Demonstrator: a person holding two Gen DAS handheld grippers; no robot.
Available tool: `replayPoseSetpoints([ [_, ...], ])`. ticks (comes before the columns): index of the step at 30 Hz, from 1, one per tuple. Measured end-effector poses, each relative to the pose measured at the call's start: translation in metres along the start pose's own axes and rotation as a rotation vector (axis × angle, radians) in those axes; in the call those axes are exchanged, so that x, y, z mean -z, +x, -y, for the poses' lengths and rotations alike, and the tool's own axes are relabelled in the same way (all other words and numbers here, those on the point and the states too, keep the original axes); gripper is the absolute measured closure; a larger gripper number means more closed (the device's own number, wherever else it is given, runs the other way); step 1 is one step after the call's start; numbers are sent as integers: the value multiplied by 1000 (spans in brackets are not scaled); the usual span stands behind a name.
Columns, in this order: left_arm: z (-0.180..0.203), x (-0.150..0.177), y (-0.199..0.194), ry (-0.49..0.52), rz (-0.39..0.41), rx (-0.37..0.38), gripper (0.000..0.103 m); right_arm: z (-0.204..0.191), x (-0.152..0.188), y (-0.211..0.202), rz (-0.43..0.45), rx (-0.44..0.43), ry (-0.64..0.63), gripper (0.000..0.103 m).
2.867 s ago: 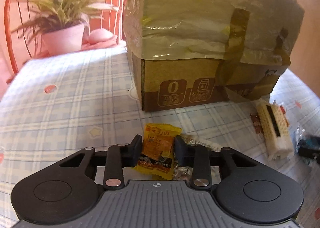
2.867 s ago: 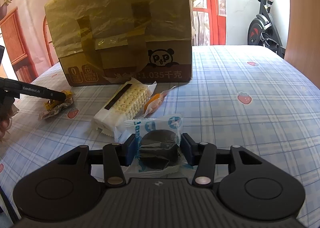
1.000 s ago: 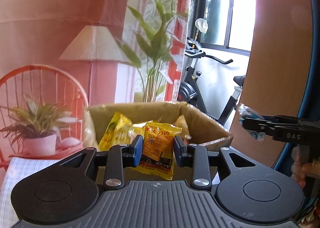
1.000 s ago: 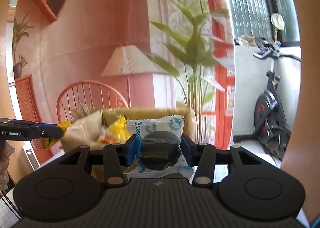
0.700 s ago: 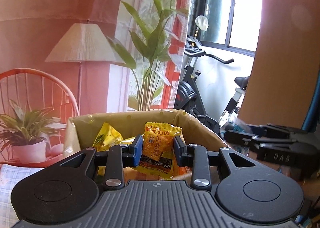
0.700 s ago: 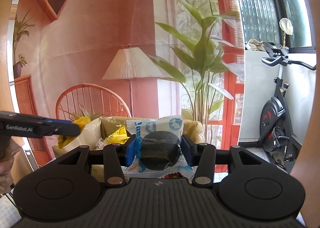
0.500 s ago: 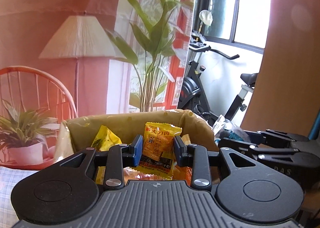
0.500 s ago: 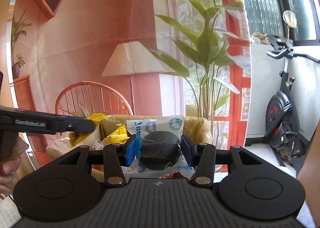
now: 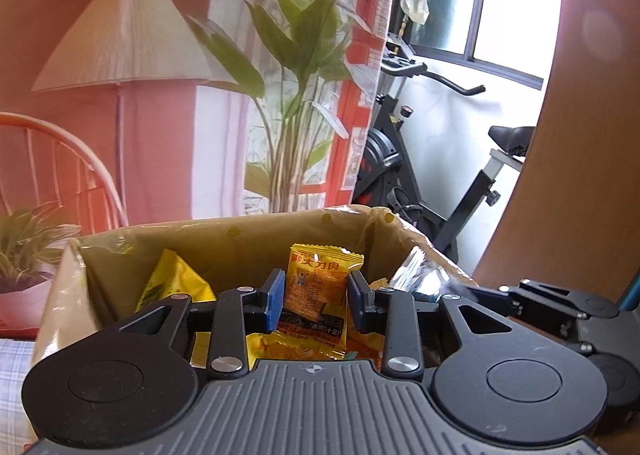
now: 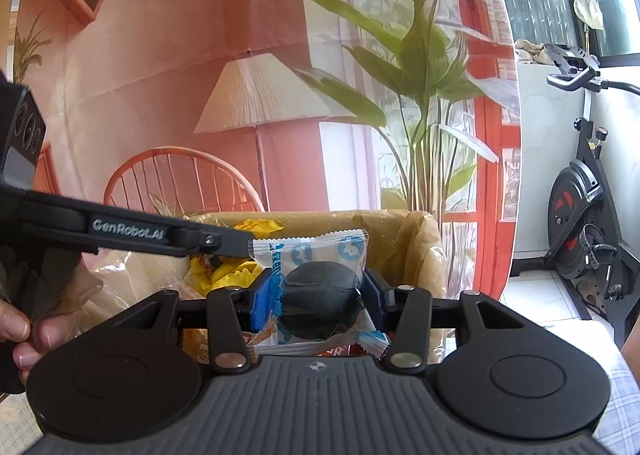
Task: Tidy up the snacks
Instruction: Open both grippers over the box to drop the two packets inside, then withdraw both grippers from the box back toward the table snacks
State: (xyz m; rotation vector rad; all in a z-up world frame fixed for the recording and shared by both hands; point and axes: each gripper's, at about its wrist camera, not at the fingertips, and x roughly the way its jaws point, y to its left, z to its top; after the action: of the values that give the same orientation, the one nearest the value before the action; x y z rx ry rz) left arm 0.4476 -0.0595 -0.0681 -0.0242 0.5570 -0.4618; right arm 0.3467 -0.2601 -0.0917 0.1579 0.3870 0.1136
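My left gripper [image 9: 316,305] is shut on an orange snack packet [image 9: 318,293] and holds it over the open cardboard box [image 9: 224,243], which holds several yellow and orange packets. My right gripper [image 10: 316,295] is shut on a clear blue-printed packet with a dark round cake [image 10: 320,287], also over the box [image 10: 416,239]. The left gripper shows in the right wrist view [image 10: 236,244] as a black arm reaching in from the left. The right gripper's black body shows at the right in the left wrist view; its tips are hidden.
The box is lined with yellowish plastic. A potted plant [image 9: 24,255] and an orange wire chair [image 10: 180,183] stand behind on the left. A tall plant [image 10: 424,95], a lamp and an exercise bike [image 10: 588,191] are beyond the table.
Both grippers rose from the table with their packets and moved forward over the open box. In the last half second they came closer together above it.
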Motion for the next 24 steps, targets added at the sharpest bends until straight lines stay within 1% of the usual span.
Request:
replayPoseSetpoints([
  [1, 0, -1, 2, -1, -5, 9, 60, -1, 1, 0, -1, 1, -4, 52],
  [2, 0, -1, 3, -3, -4, 19, 49, -2, 2, 0, 1, 5, -9, 51],
  [3, 0, -1, 2, -3, 7, 28, 41, -3, 2, 0, 1, 9, -15, 49],
  [4, 1, -2, 1, 2, 17, 27, 39, -3, 3, 0, 0, 7, -19, 44],
  [6, 2, -3, 0, 13, 18, 12, 38, -4, 3, -3, 9, 5, -17, 39],
  [10, 1, -1, -14, 16, 24, 9, 38, -6, 2, -13, 24, 2, -1, 39],
  [15, -6, 9, -44, 16, 29, -11, 38, -13, 8, -31, 32, 7, 12, 39],
  [24, -27, 40, -106, -35, 44, -67, 38, -32, 32, -67, 43, 26, 57, 39],
])
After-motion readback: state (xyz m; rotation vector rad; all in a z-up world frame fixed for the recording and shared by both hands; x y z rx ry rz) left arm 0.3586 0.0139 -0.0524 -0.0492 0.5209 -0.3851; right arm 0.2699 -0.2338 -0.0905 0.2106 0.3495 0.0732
